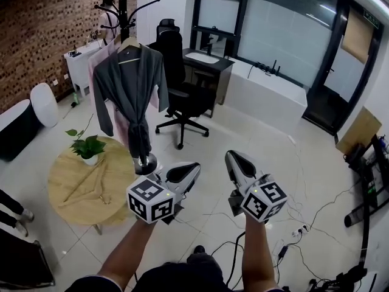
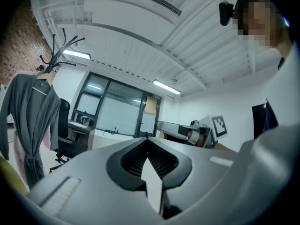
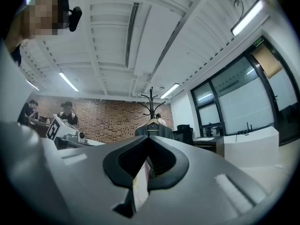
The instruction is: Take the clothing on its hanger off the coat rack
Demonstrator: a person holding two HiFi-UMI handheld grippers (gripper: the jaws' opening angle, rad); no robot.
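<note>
**A:** Where do we find the task's thing, and how do the tools stand?

**B:** The grey robe [image 1: 129,90] hangs on a wooden hanger [image 1: 129,44] from the black coat rack [image 1: 124,5], far left in the head view. It is well apart from both tools. The left tool [image 1: 193,168] and the right tool [image 1: 232,158] are held low and near. Each has its jaws closed tip to tip, with nothing between them.

**A:** How do we expect the robe to handle?

**B:** We judge the cloth soft, limp and fairly light, so it would sag and slide if pinched alone. The hanger is the stiff part. We would take hold at its shoulder bar or neck and lift until the hook clears the rack arm. The second tool can steady the hanging folds. The jaws must open first.

**A:** What can we not make out?

**B:** The hanger's hook, and which rack arm bears it, are too small to read. A pink garment [image 1: 97,59] shows behind the robe, and we cannot tell whether it shares the hanger. In the right gripper view the robe [image 3: 165,131] is largely cut off by the tool body. In the left gripper view the robe [image 2: 33,121] sits at the far left edge.
</note>
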